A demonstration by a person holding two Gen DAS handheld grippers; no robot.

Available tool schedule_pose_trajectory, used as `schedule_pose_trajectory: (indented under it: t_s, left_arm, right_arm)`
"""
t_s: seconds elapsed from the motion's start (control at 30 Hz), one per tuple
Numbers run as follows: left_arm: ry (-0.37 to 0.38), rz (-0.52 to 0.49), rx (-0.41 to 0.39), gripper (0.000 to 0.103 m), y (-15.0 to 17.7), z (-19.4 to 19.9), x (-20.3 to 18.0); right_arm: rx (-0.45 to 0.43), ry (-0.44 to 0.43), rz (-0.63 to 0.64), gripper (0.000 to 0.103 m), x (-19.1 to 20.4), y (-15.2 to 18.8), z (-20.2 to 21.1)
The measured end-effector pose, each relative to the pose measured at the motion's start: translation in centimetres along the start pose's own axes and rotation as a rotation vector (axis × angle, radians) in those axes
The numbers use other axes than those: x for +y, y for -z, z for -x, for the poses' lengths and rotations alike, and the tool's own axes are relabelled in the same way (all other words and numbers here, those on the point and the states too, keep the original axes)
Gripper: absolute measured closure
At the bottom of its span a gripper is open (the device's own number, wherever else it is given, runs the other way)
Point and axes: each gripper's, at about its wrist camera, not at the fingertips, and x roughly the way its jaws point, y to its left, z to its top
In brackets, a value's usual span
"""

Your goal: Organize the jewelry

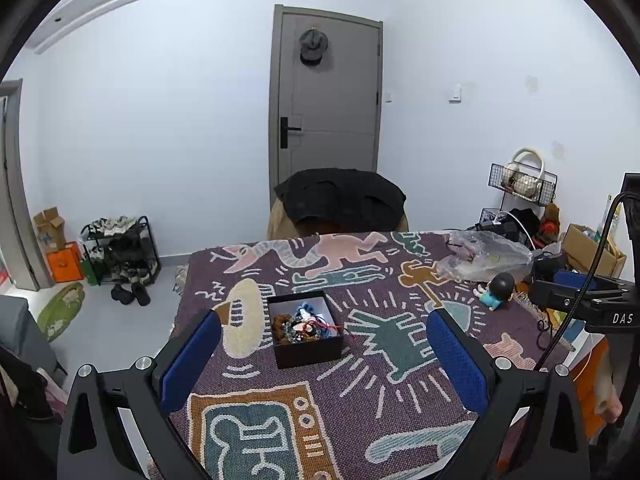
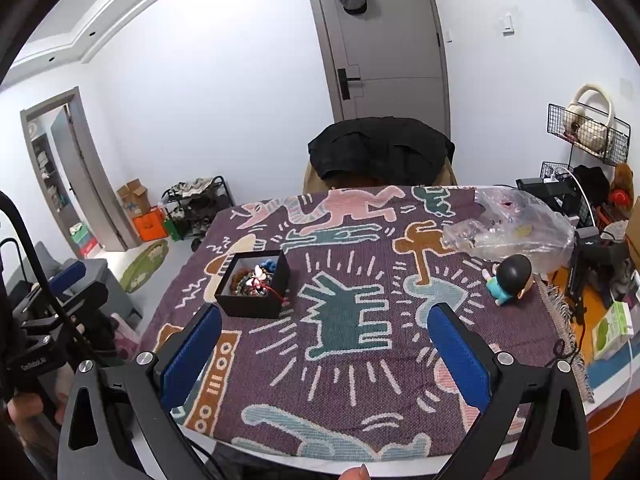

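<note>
On the blanket (image 1: 360,392), black jewelry box (image 1: 306,346) well inside its edges, both hand-held grippers (image 1: 324,344) (image 2: 324,336) spread wide, empty.

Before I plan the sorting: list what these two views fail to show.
- Jewelry in the black box: tangled and too small in both views to count or name pieces.
- Box floor: hidden under the pile.
- Plastic bag contents: blurred by crinkled film.
- Table's near edge, left wrist view: cut off by the left claw.
</note>
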Motion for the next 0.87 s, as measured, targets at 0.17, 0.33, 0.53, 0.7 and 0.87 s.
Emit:
schedule_pose_trajectory:
  t_s: [0.17,0.33,0.53,0.7,0.87]
  left_arm:
    - [0.002,-0.003,-0.004,0.000,-0.1,0.1,-0.1]
    - [0.006,-0.004,-0.004,0.000,-0.1,0.0,-0.2]
    - [0.005,-0.010,0.000,0.000,0.2,-0.1,-0.2]
    - [0.004,-0.013,-0.005,0.000,0.3,-0.1,-0.2]
    - [0.010,-0.018,0.006,0.000,0.6,-0.5,0.1]
  right_arm:
    - [-0.001,0.002,-0.001,0.000,0.0,0.0,-0.1]
    - [0.001,0.004,-0.004,0.000,0.0,0.0,-0.2]
    - [0.007,0.005,-0.007,0.000,-0.1,0.1,-0.3]
    - [0.011,0.008,-0.008,0.000,0.0,0.2,-0.6]
    - [0.012,0.006,-0.044,0.000,-0.5,0.3,-1.2]
